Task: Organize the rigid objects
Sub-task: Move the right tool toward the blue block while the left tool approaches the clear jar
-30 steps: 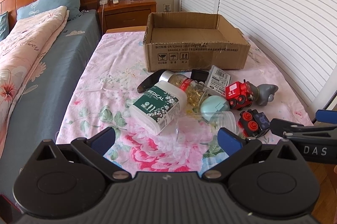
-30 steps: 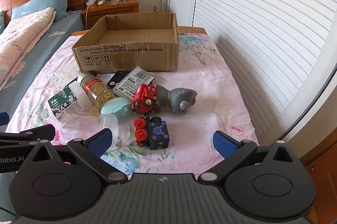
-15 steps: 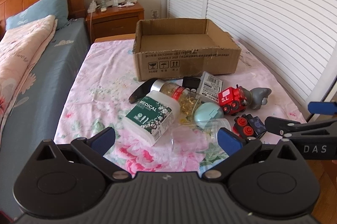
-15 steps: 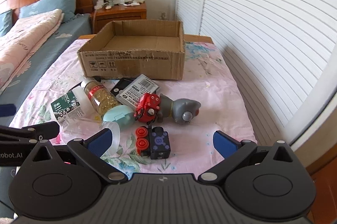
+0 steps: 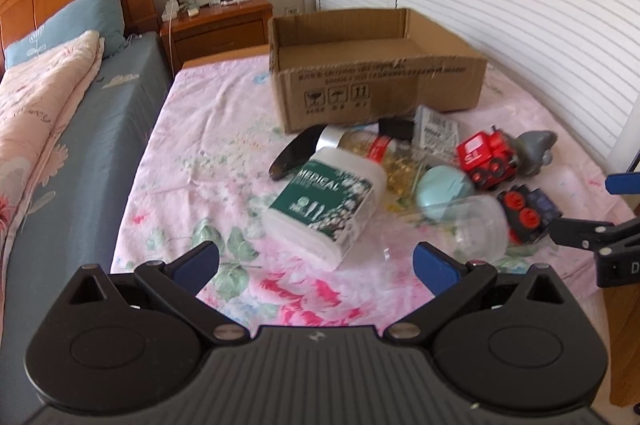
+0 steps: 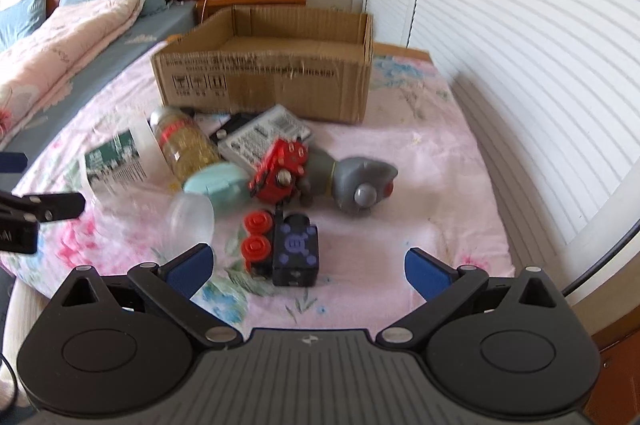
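An open cardboard box stands on the pink floral cloth. In front of it lies a pile: a white MEDICAL bottle, a pill bottle, a teal case, a clear cup, a barcode pack, a red toy train, a grey toy and a black toy with red wheels. My left gripper is open and empty, near the MEDICAL bottle. My right gripper is open and empty, just short of the black toy.
A bed with blue sheet and pink quilt lies to the left. A wooden nightstand with small items stands behind. White louvred doors run along the right. The cloth's edge is close on the right side.
Both grippers have moved forward and closer to the pile. Their jaws stay open. The objects have not moved.
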Tool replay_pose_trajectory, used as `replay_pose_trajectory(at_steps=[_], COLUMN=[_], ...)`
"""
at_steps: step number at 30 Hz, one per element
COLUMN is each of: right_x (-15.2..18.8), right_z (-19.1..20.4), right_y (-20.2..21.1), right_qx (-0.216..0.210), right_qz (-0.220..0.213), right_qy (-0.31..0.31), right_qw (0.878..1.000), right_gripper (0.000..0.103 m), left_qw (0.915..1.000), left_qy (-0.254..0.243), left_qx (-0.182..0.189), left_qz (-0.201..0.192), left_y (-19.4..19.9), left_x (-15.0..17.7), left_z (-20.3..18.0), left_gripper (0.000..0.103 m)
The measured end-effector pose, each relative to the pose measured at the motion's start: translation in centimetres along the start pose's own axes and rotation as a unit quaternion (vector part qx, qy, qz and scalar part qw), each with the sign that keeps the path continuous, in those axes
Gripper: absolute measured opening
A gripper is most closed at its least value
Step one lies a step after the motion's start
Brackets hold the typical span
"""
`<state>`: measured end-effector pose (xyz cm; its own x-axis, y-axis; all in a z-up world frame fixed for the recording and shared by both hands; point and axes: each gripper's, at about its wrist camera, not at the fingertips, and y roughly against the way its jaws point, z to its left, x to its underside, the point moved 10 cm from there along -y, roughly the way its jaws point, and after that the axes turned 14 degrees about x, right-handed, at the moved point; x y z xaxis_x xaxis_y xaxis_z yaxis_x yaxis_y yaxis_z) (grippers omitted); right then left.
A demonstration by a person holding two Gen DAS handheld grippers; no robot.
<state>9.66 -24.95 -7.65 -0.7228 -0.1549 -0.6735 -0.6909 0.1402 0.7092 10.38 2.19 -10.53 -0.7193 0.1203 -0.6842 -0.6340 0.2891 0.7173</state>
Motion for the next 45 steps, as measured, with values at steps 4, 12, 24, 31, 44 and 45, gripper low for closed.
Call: replay_pose_trajectory(at_steps=[4, 12, 24, 31, 44, 45], right_x=[1.0, 1.2, 1.3, 1.5, 2.3, 2.4], right_z=[0.2, 1.2, 1.3, 0.4, -0.4, -0.4], right_y=[-1.5, -3.7, -5.4, -5.4, -4.6, -4.6], right_qx=[-0.005, -0.014, -0.014, -0.024, -0.047, -0.047], right_qz=[0.018, 0.028, 0.019, -0.009, -0.051, -0.053], right_qy=[0.007, 0.018, 0.022, 0.023, 0.035, 0.034], right_qw=[1.0, 0.999, 0.999, 0.999, 0.997, 0.997], right_gripper=[0.103, 0.103, 0.103, 0.103, 0.103, 0.103], left_qw=[0.9999, 0.9994, 0.9994, 0.9972, 0.9896, 0.9899], left_qy=[0.002, 0.019, 0.008, -0.016, -0.075, -0.072], left_qx=[-0.007, -0.007, 0.002, 0.068, 0.114, 0.112], left_qz=[0.012, 0.026, 0.035, 0.028, 0.046, 0.047], left_y=[-1.2, -2.9, -2.9, -0.3, -2.9, -3.2], left_x=[0.8, 1.4, 1.9, 2.2, 0.4, 0.3], left_z=[1.0, 2.6, 2.9, -0.4, -7.3, -7.4], left_gripper=[0.102, 0.102, 0.102, 0.102, 0.102, 0.101])
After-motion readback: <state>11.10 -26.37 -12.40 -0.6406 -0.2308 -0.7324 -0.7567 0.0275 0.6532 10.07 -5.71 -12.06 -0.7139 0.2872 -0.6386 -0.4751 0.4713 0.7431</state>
